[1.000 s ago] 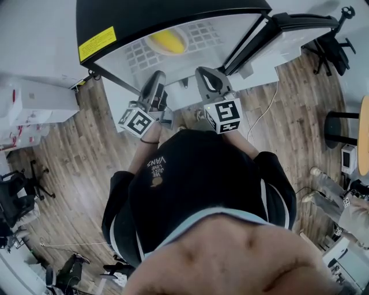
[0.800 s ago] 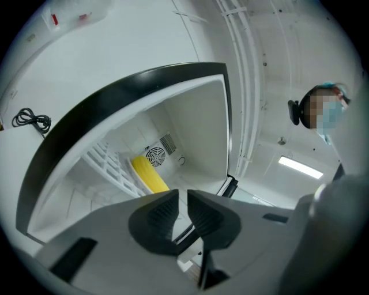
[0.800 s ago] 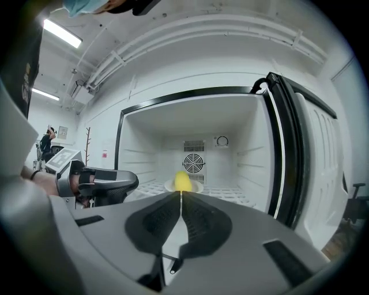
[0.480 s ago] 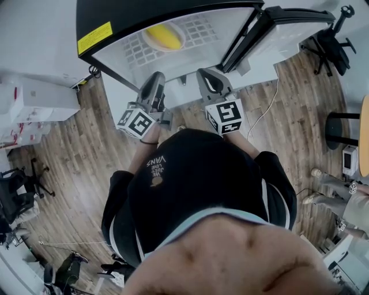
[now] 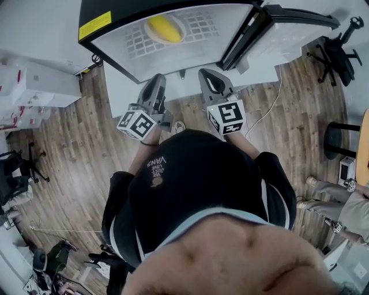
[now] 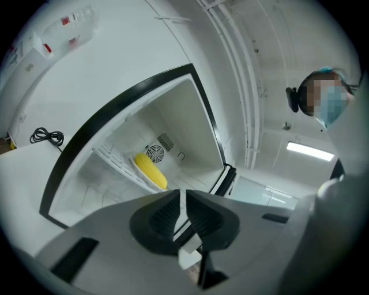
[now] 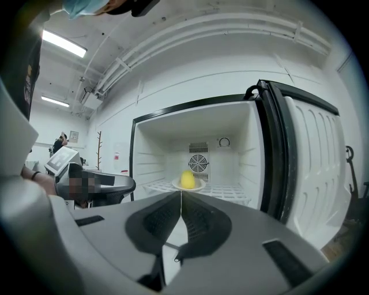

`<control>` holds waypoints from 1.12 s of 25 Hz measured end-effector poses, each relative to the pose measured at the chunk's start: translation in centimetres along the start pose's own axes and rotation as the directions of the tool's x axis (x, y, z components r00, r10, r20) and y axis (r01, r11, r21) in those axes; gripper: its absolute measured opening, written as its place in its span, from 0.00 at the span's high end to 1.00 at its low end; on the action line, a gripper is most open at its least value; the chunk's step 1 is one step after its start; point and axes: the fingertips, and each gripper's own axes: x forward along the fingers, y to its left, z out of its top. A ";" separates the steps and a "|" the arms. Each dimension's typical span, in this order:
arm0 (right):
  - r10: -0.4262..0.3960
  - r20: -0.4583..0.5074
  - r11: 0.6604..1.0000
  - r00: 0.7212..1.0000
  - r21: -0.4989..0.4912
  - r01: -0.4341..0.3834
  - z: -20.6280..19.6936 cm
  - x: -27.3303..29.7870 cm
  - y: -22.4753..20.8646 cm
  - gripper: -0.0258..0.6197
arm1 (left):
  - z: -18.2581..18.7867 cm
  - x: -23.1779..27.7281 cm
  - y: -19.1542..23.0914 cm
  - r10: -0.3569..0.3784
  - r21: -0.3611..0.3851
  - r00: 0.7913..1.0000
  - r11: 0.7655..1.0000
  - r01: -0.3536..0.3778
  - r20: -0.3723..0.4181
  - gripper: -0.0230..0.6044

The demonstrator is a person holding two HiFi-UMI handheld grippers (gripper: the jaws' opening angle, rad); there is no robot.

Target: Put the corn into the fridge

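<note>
The yellow corn cob point(image 5: 165, 28) lies on a round white plate point(image 5: 183, 25) on the white wire shelf point(image 5: 202, 27) inside the black-framed white fridge point(image 5: 95, 14), so placement is done. My left tool point(image 5: 157, 82) and right tool point(image 5: 209, 78) are just outside the fridge opening, jaws pressed together and empty. What remains, I judge, is shutting the white fridge door point(image 5: 300, 26).
</note>
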 end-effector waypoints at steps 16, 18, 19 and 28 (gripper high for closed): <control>0.067 -0.010 0.998 0.998 0.004 -0.067 -1.1 -3.2 1.1 0.94 | -2.4 -3.5 -1.4 0.127 0.077 0.992 0.989 -0.128 0.015 0.93; 0.076 -0.014 0.997 0.997 0.009 -0.075 -1.3 -3.4 1.3 0.94 | -2.6 -3.8 -1.6 0.136 0.089 0.991 0.987 -0.136 0.011 0.93; 0.081 -0.016 0.997 0.997 0.011 -0.080 -1.4 -3.5 1.4 0.94 | -2.7 -4.0 -1.7 0.139 0.093 0.990 0.986 -0.140 0.009 0.93; 0.098 -0.044 0.995 0.994 0.020 -0.097 -2.5 -4.4 1.9 0.94 | -4.3 -4.9 -2.1 0.173 0.129 0.984 0.978 -0.166 -0.039 0.93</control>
